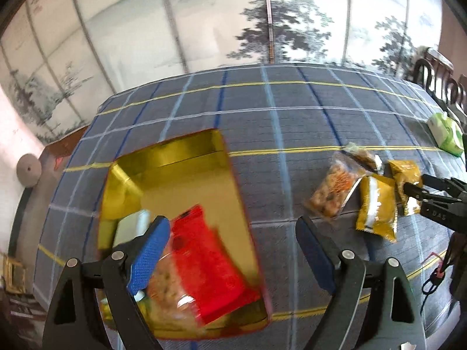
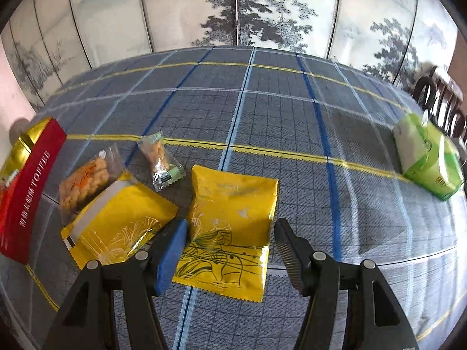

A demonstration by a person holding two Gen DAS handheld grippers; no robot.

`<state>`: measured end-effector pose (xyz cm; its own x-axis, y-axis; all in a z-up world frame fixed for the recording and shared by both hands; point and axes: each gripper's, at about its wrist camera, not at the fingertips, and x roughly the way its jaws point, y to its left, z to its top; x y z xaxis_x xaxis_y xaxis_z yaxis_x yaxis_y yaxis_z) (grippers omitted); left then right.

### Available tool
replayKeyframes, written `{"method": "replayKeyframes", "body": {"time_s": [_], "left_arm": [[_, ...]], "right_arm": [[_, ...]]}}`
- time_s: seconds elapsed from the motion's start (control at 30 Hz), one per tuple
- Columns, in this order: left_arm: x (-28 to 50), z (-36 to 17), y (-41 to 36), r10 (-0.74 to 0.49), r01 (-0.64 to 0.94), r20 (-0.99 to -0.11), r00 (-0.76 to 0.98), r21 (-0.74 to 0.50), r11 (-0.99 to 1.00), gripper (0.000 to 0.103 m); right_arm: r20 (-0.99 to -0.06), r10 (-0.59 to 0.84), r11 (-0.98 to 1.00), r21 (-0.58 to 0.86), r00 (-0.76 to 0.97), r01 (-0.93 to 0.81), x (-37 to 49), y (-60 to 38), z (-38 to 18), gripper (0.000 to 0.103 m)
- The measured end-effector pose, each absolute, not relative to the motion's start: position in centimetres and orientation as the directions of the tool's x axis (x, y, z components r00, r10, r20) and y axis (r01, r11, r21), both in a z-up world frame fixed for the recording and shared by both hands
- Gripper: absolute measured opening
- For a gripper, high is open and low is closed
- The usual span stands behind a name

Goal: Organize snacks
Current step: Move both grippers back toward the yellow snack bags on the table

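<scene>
A gold-lined box [image 1: 186,157] with a red outside [image 2: 26,201] sits on the plaid cloth. A red snack pack [image 1: 210,262] and a clear pack of biscuits [image 1: 169,288] lie in it. My left gripper [image 1: 233,250] is open above the box's near end. My right gripper [image 2: 230,250] is open, one finger at each side of a yellow pack [image 2: 230,218] lying flat. A second yellow pack [image 2: 122,221], a clear pack of orange snacks [image 2: 84,178] and a small clear pack [image 2: 160,160] lie to its left. The right gripper also shows in the left wrist view [image 1: 414,189].
A green and white tissue pack [image 2: 426,157] lies at the far right of the table. A painted folding screen stands behind the table. Dark wooden chair backs [image 2: 443,102] stand at the right edge. The plaid cloth [image 2: 262,110] covers the whole table.
</scene>
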<state>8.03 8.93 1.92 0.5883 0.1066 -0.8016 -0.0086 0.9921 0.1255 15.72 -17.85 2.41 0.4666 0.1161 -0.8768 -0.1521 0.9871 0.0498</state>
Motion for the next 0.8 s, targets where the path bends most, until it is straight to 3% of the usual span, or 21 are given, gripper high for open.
{"method": "replayKeyframes", "body": {"time_s": [0.23, 0.5, 0.8], "left_arm": [[10.5, 0.8, 6.3, 0.129, 0.047, -0.793, 0.596, 0.194, 0.980, 0.086], [12.3, -0.6, 4.2, 0.116, 0.081, -0.812, 0.572, 0.197, 0.977, 0.086], [12.9, -1.4, 3.3, 0.057, 0.135, -0.825, 0.562, 0.159, 0.978, 0.086]], "right_arm": [[-0.856, 0.134, 0.989, 0.084, 0.498, -0.121, 15.5, -18.0, 1.6, 0.063], [-0.852, 0.084, 0.991, 0.016, 0.517, -0.134, 15.6, -16.6, 1.2, 0.072], [-0.834, 0.133, 0.976, 0.016, 0.535, -0.217, 14.3, -18.3, 1.4, 0.063]]}}
